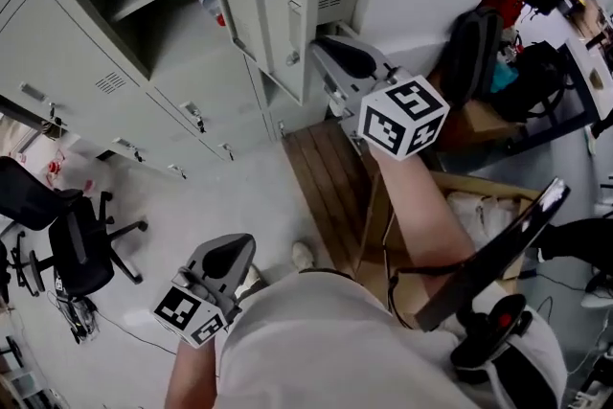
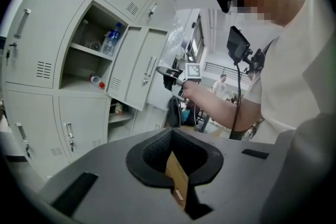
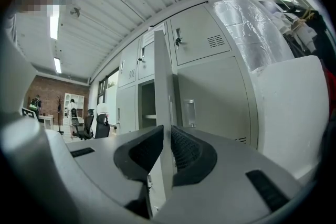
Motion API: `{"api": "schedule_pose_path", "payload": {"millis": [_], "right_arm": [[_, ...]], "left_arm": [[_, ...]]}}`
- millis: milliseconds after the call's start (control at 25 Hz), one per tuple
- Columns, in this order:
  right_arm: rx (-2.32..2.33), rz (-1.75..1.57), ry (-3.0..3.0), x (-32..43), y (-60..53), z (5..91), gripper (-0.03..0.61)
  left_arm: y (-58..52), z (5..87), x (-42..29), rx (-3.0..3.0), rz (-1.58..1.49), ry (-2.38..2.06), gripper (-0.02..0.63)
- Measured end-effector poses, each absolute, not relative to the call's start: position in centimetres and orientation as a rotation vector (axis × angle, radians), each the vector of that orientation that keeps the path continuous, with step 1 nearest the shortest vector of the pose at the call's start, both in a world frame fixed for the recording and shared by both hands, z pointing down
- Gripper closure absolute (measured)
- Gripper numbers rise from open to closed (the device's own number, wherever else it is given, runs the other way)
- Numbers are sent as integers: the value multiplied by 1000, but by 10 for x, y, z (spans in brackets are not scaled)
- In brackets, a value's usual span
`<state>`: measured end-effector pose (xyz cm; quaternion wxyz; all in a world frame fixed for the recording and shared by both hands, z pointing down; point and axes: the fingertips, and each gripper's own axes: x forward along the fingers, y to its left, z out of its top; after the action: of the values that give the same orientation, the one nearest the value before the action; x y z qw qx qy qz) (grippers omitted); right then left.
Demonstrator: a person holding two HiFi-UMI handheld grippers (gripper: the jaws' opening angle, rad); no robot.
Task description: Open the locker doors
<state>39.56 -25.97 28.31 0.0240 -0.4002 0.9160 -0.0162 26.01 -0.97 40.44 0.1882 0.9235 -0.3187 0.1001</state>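
Locker door (image 1: 287, 5): swung open from the locker (image 1: 105, 81), its free edge facing the person.
Right tool (image 3: 169, 147): jaws closed on the door's edge, one pad on each face; right forearm (image 1: 412, 206) stretched forward and raised to it.
Left tool (image 2: 176, 157): jaws together, holding nothing; hangs low, well apart from the door.
Bottle (image 2: 109, 39): upright on the shelf inside the open compartment, beside the door.

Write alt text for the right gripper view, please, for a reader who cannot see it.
The right gripper has its two jaws clamped on the edge of an open grey locker door, which rises edge-on up the middle of the picture. Right of it stand closed lockers with handles and vents; far left, office chairs stand before a brick wall.
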Motion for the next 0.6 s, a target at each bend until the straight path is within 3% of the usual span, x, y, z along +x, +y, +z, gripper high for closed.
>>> {"api": "schedule_pose_path", "payload": {"millis": [320, 600], "right_arm": [[-1271, 40, 2827, 396, -238, 290, 531], [-1110, 56, 2984, 333, -194, 325, 532]], "left_arm": [[-14, 412, 242, 2543, 287, -985, 603], [-12, 414, 207, 2484, 280, -1076, 603]]}}
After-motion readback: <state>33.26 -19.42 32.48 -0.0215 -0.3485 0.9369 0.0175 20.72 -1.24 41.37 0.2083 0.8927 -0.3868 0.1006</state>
